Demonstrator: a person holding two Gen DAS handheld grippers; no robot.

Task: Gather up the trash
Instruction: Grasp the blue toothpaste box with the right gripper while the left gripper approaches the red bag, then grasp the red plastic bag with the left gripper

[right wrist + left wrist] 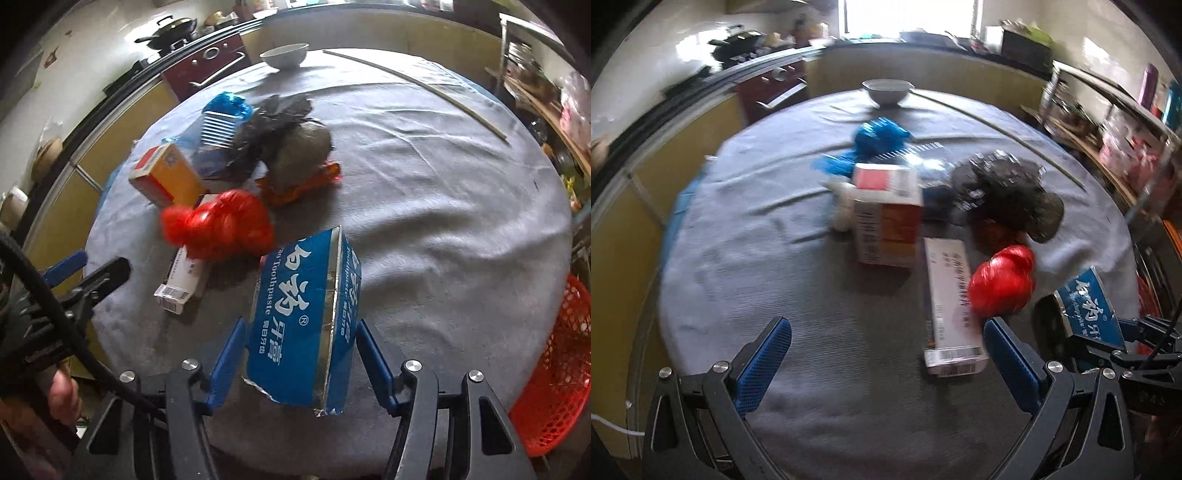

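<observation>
The right hand-held gripper (299, 356) is pinching the torn blue cardboard toothpaste box (303, 317); next, carrying it to the red mesh basket (554, 387) at four o'clock; the left hand-held gripper (886, 354) is hanging spread.

A pile of trash is lying near the middle of the grey-clothed round tabletop (443, 221). A torn blue toothpaste box (306, 317) is tilting up off the cloth toward the near edge, its silver lining showing at the ripped end. A crumpled red plastic bag (221, 225) is resting against a long white carton (949, 306) lying flat. An orange-and-white box (886, 218) is standing beside them, with a crumpled black bag (1004, 188) over an orange wrapper (299, 184) and blue plastic wrapping (875, 140) sitting farther back. A red mesh basket (557, 387) is standing off the right edge.
</observation>
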